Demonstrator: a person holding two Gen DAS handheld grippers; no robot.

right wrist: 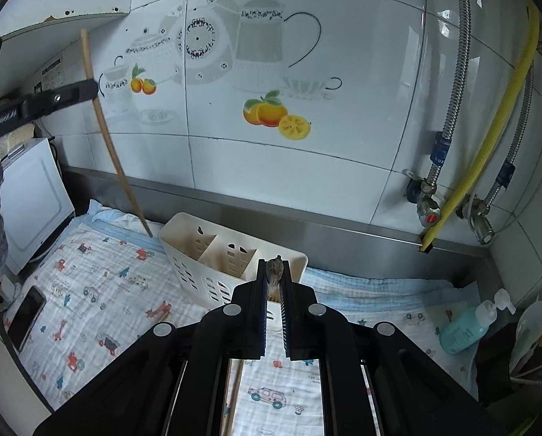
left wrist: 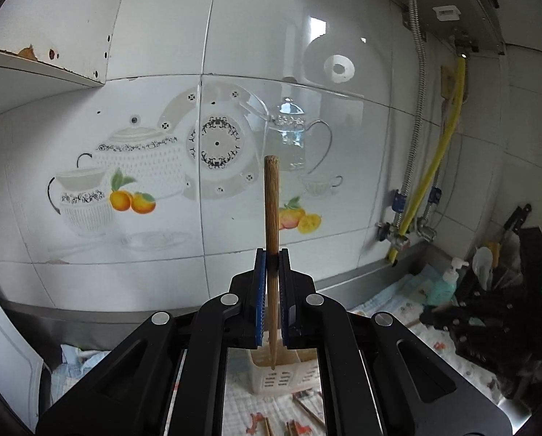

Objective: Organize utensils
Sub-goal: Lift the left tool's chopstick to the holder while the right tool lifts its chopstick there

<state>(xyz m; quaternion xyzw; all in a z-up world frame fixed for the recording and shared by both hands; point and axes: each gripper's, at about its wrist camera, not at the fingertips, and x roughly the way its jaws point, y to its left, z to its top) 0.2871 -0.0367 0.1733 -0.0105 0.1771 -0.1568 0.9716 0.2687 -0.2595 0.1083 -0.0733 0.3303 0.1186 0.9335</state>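
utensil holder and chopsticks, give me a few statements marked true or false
1. The left gripper is shut on a chopstick that stands nearly upright. True.
2. The utensil holder is black. False: it is cream-white with slotted walls.
3. The right gripper is open and empty. False: it is shut on a chopstick end.
4. A teal pump bottle stands right of the holder. True.
5. The holder is full of chopsticks. False: the compartments in view look empty.

Bright, even daylight, window glare on the glossy wall tiles [left wrist: 318, 36], strong fisheye bending, dark vignetted corners, sharp focus.
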